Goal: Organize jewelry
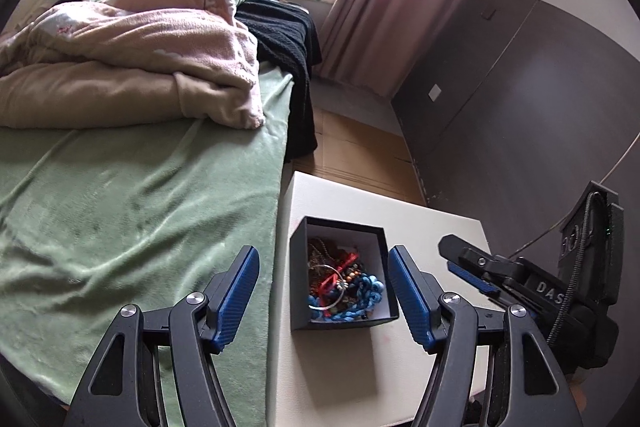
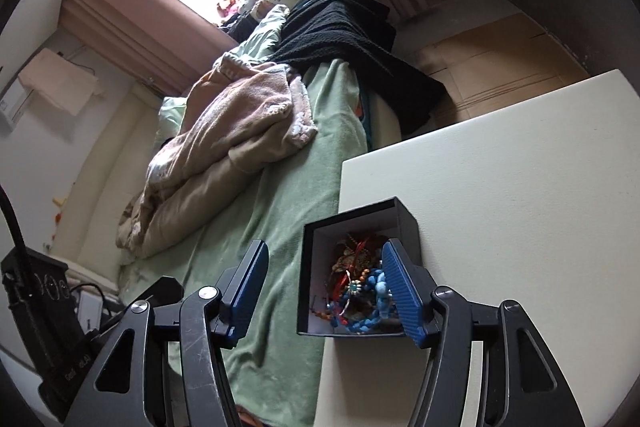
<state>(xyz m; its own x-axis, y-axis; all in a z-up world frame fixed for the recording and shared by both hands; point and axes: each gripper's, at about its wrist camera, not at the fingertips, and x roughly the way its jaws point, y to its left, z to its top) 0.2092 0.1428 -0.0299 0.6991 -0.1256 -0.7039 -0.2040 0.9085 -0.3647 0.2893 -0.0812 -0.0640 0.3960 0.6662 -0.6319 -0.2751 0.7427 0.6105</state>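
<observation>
A small black box (image 1: 298, 259) with white inner walls stands open on a white table (image 1: 424, 227). It holds tangled jewelry (image 1: 344, 283): blue beads, a red cord, a silver bangle, brown chains. My left gripper (image 1: 323, 287) is open and empty, hovering above the box with the box between its fingers. The right gripper (image 1: 472, 267) shows at the right in the left wrist view. In the right wrist view the box (image 2: 308, 279) and jewelry (image 2: 360, 291) lie between the fingers of my open, empty right gripper (image 2: 324, 283), whose right finger (image 2: 400, 291) overlaps the box's right side.
A bed with a green sheet (image 1: 132, 203) borders the table's left edge, with a pink blanket (image 1: 132, 59) and a black knit throw (image 1: 288, 39) on it. A dark wardrobe (image 1: 520, 99) stands right. Cardboard (image 1: 360, 151) covers the floor beyond the table.
</observation>
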